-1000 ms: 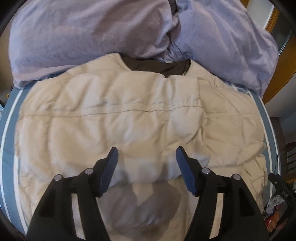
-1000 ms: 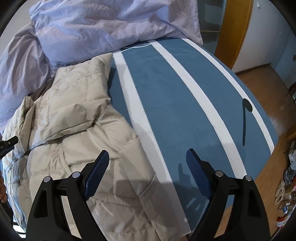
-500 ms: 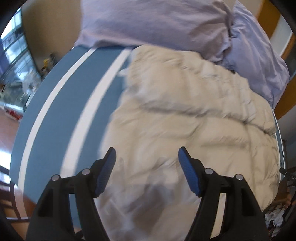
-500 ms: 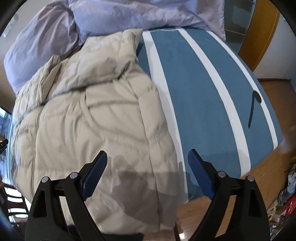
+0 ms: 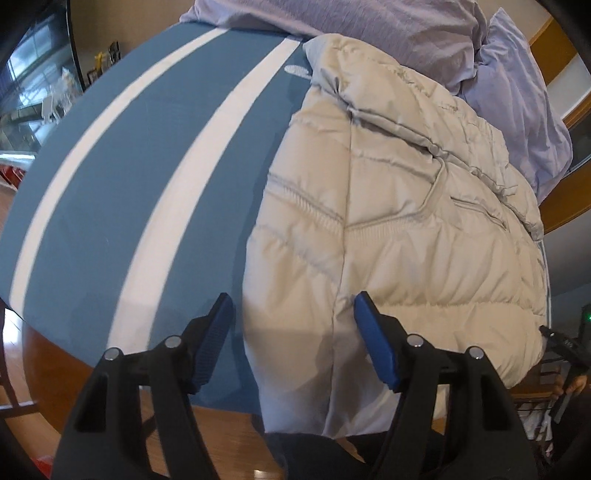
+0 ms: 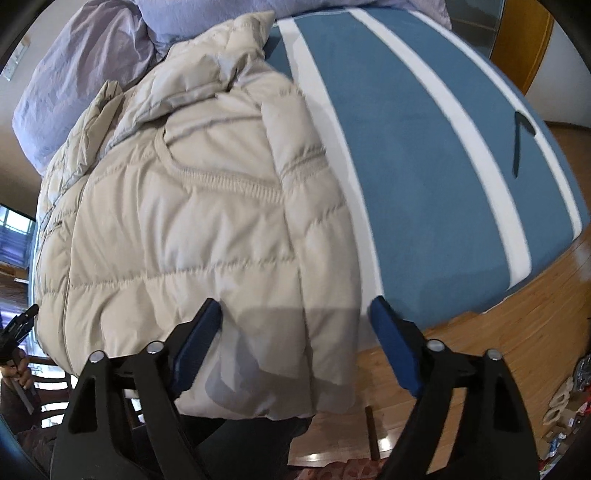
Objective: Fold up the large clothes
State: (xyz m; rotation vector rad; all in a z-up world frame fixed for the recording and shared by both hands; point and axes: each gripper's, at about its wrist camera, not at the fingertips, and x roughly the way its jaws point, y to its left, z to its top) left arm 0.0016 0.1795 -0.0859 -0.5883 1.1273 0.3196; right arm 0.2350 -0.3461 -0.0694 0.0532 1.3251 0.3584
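Observation:
A large beige puffer jacket [image 5: 399,229] lies flat on a blue bed cover with white stripes [image 5: 140,177]; its hem hangs over the near bed edge. It also shows in the right wrist view [image 6: 207,206]. My left gripper [image 5: 293,319] is open and empty, hovering over the jacket's left hem corner. My right gripper [image 6: 295,321] is open and empty, hovering over the jacket's right hem corner. The other gripper's tip shows at the far edge of each view.
Lilac pillows and a duvet [image 5: 369,22] are piled at the head of the bed, touching the jacket's collar end. The blue striped cover [image 6: 424,147] lies bare on either side. Wooden floor [image 6: 498,350] runs below the bed edge. A dark strap [image 6: 519,140] lies on the cover.
Both grippers have pulled back from over the jacket to its near hem, the left swinging to the left corner and the right to the right corner. Both stay open.

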